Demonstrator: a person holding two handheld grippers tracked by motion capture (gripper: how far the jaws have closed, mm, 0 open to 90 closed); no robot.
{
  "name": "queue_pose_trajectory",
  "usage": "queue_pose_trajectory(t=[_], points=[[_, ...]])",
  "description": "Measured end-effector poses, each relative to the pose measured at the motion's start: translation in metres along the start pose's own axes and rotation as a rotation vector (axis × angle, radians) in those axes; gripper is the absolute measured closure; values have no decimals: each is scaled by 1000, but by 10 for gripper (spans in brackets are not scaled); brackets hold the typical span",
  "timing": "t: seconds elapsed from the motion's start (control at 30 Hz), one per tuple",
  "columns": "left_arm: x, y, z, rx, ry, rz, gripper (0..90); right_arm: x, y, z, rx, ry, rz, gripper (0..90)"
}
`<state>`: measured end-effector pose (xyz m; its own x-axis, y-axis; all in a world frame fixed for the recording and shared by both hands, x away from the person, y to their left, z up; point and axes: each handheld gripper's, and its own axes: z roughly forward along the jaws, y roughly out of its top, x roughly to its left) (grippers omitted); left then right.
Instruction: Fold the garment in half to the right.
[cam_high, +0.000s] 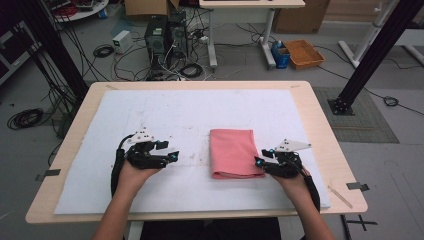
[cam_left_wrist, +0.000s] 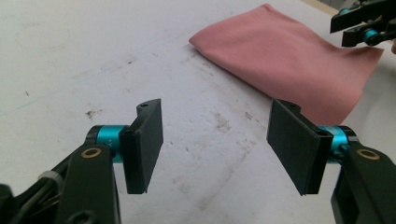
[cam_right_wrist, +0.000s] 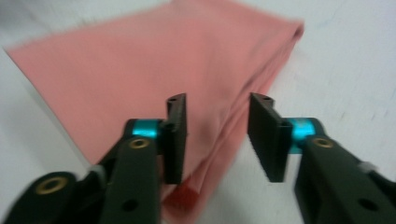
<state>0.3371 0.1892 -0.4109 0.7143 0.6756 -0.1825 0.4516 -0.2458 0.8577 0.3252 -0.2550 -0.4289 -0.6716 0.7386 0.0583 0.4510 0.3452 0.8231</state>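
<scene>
The right gripper (cam_right_wrist: 217, 137) hovers over the folded pink cloth (cam_right_wrist: 154, 70), its two black jaws parted with a clear gap between them — nothing clamped. The cloth's folded edge runs under that gap, lying flat on the white mat (cam_right_wrist: 345, 60) — slightly blurred.

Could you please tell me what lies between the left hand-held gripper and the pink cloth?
Only bare, stained white mat separates the left hand-held gripper from the pink cloth, as the high view and left gripper view show.
</scene>
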Motion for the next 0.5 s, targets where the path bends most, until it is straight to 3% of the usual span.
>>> queue_pose_trajectory(t=[0.17, 0.37, 0.5], points=[[3, 6, -8, -55, -12, 14, 351, -6, 26, -10, -85, -31, -33, 383], [6, 7, -11, -60, -5, 12, 329, -10, 39, -11, -166, -34, -2, 305], [5, 7, -12, -65, -5, 26, 324, -13, 34, -11, -144, -26, -6, 286]])
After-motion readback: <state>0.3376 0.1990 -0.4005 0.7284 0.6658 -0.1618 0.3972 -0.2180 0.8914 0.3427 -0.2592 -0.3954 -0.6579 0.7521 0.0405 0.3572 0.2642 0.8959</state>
